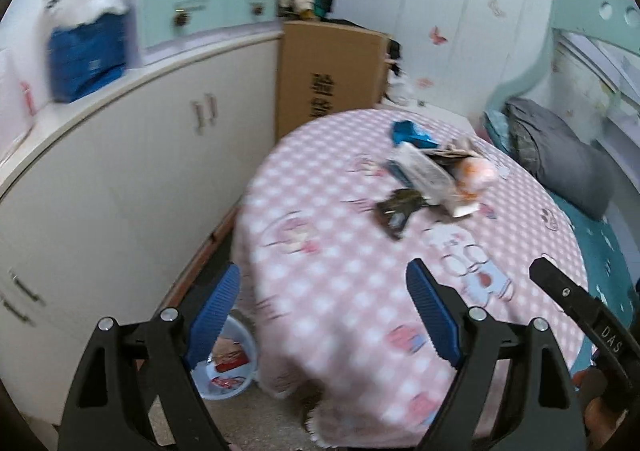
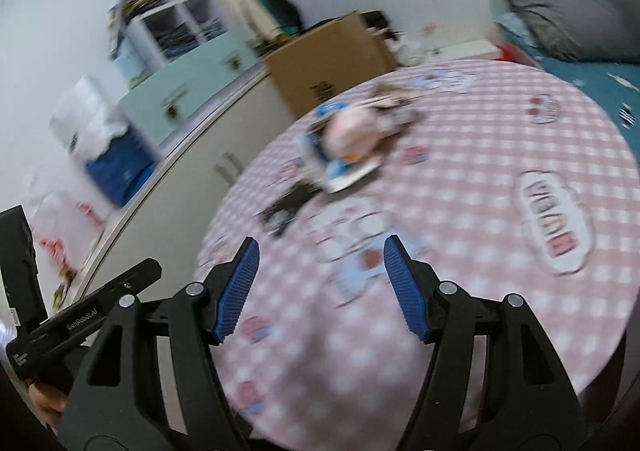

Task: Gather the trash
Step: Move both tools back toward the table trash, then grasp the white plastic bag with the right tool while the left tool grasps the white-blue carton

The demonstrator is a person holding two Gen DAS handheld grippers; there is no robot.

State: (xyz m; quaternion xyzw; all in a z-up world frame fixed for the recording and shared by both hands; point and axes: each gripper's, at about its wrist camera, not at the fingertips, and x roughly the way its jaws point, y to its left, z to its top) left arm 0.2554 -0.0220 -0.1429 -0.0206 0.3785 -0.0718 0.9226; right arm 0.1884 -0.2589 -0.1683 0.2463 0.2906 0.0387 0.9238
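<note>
A pile of trash lies on the far part of a round table with a pink checked cloth (image 1: 340, 291): a dark wrapper (image 1: 396, 209), a white and blue packet (image 1: 424, 171), a blue wrapper (image 1: 408, 132) and a pink crumpled bag (image 1: 476, 171). In the right wrist view the pile shows as the pink bag (image 2: 352, 131), the packet (image 2: 344, 171) and the dark wrapper (image 2: 288, 203). My left gripper (image 1: 324, 311) is open and empty above the table's near left edge. My right gripper (image 2: 320, 287) is open and empty above the table's near side.
A light blue bin (image 1: 230, 363) with red wrappers inside stands on the floor left of the table. White cabinets (image 1: 120, 179) run along the left. A cardboard box (image 1: 328, 75) stands behind the table. A bed with a grey pillow (image 1: 560, 151) is at the right.
</note>
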